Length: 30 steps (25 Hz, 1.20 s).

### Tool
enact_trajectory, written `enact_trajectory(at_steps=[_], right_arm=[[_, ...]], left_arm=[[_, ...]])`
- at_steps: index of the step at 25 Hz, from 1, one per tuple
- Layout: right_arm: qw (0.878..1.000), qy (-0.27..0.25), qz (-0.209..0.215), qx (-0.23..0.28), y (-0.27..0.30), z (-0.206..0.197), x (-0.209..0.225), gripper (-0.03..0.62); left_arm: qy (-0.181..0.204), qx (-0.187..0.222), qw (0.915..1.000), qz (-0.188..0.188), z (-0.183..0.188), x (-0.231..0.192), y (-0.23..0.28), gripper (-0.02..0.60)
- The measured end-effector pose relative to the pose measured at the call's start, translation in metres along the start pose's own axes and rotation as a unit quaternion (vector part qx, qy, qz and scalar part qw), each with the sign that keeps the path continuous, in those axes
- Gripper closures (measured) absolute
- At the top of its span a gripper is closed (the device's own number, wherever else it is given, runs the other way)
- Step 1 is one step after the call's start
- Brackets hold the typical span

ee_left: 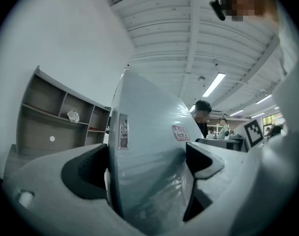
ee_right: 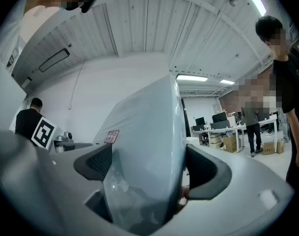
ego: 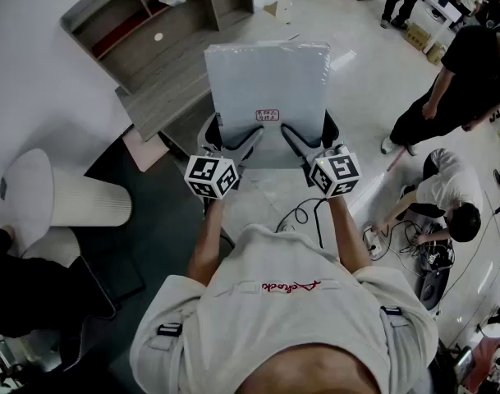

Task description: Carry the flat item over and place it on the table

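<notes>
The flat item (ego: 266, 89) is a pale grey-blue slab wrapped in clear film, with a small red-printed label near its lower edge. It is held up in the air in front of me, above the floor. My left gripper (ego: 233, 135) is shut on its lower left part and my right gripper (ego: 309, 131) on its lower right part. In the left gripper view the flat item (ee_left: 149, 146) fills the gap between the dark pads (ee_left: 88, 171). In the right gripper view the flat item (ee_right: 149, 132) stands on edge between the pads (ee_right: 203, 168). No table top shows under it.
A grey wooden shelf unit (ego: 151, 31) stands ahead on the left. A white ribbed cylinder (ego: 89, 202) stands at the left. Cables (ego: 303, 212) lie on the floor below my hands. One person (ego: 451, 89) stands at the right, and another (ego: 447, 195) crouches there.
</notes>
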State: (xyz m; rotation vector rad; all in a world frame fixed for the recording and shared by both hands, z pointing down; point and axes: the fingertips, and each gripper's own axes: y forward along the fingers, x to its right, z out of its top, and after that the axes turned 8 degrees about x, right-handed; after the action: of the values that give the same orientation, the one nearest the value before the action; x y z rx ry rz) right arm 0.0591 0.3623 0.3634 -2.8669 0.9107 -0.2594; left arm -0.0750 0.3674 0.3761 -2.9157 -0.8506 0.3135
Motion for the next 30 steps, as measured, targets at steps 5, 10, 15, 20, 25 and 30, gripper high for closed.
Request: enact_trajectory(at_steps=[5,10,15,20,25,30], right_arm=[[1.0,0.005,-0.003,-0.002,0.001,-0.003,0.004,0.121],[1.0,0.009,-0.003,-0.003,-0.002,-0.003,0.011,0.12],[1.0,0.016,0.004,0.002,-0.002,-0.002,0.018,0.12],[1.0,0.016,0.01,0.007,-0.008,0.002,0.031,0.12],[1.0,0.02,0.018,0.006,-0.013,0.0,0.049,0.121],[0.999,0.027,0.029,0.008,-0.018,0.001,0.065,0.121]], left_arm=[[0.001,-0.005,1.0,-0.002,-0.003,-0.001,0.004,0.078],[0.001,-0.008,1.0,-0.002,-0.005,0.004,0.01,0.078],[0.003,-0.006,1.0,0.003,-0.006,0.007,0.015,0.078],[0.007,-0.004,0.9999,0.008,-0.008,0.019,0.023,0.078],[0.013,-0.005,0.9997,0.018,-0.016,0.031,0.035,0.078],[0.022,-0.005,0.9993,0.029,-0.019,0.042,0.045,0.078]])
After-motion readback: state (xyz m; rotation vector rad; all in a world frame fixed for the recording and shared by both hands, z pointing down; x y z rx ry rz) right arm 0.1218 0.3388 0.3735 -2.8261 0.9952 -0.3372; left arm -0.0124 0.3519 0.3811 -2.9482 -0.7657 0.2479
